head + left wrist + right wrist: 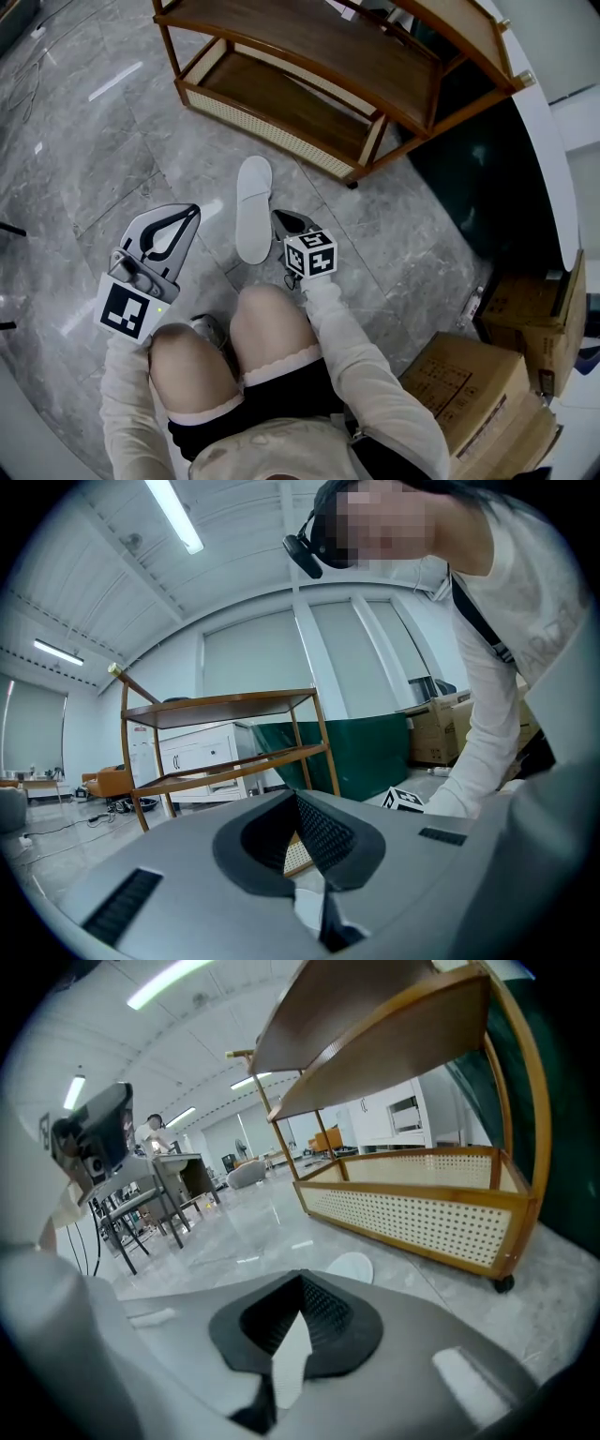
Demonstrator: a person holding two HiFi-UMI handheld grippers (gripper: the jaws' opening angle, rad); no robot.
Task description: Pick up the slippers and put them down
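Lifting slowly seems best, since the right gripper (282,221) pinches the thin edge of the white slipper (253,202) before the knees, while the left gripper (190,216) is closed and empty.

The right gripper (302,1286) is pinching a white slipper (289,1358) by a thin edge, with its jaws pressing together on it. The slipper's rounded far end is showing past the jaws, just in front of the wooden shelf (412,1199) on the grey marble floor (234,1232). Chairs (127,1218) are standing well left of the shelf.
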